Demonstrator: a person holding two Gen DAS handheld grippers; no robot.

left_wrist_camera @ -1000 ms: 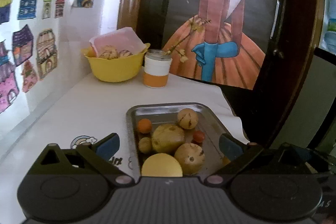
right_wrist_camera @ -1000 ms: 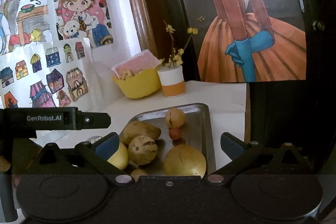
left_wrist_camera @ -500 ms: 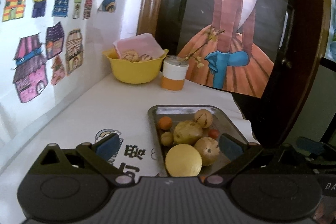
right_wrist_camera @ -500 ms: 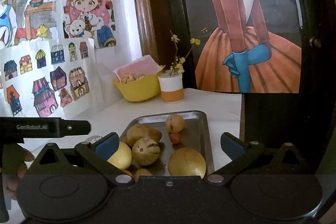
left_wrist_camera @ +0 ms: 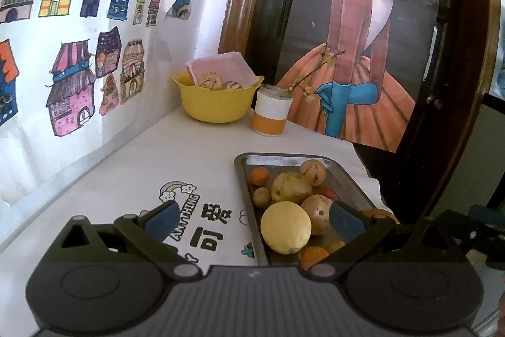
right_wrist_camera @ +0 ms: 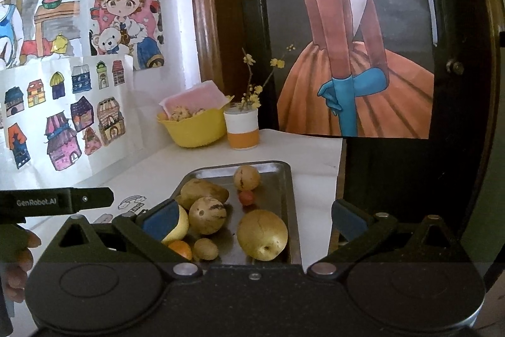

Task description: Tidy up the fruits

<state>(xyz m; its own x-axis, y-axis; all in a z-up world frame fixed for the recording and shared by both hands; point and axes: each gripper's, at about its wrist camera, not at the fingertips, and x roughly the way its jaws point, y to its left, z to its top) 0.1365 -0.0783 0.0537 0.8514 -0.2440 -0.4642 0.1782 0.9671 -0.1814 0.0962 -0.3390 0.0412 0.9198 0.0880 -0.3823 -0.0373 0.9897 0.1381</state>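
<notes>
Both the left gripper and right gripper have drawn back with fingers wide and empty, leaving the mixed fruits piled in the rectangular metal tray at one o'clock on the white bench, sorting unstarted.

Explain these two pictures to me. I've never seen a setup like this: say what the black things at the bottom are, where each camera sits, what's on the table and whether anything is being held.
There is no robot here. A person holds a two-finger gripper in each hand, and each carries a camera looking forward along its fingers. One picture is from the left gripper, the other from the right gripper; the black shapes at the bottom are their bodies, the blue pads their fingertips. Both are open and hold nothing.

On the white table lies a metal tray of mixed fruit, including a big yellow one and a pear. Behind stand a yellow bowl with striped fruit and a jar holding a flowering twig. In the right view, the left gripper's body and the person's fingers show at the left edge.
</notes>
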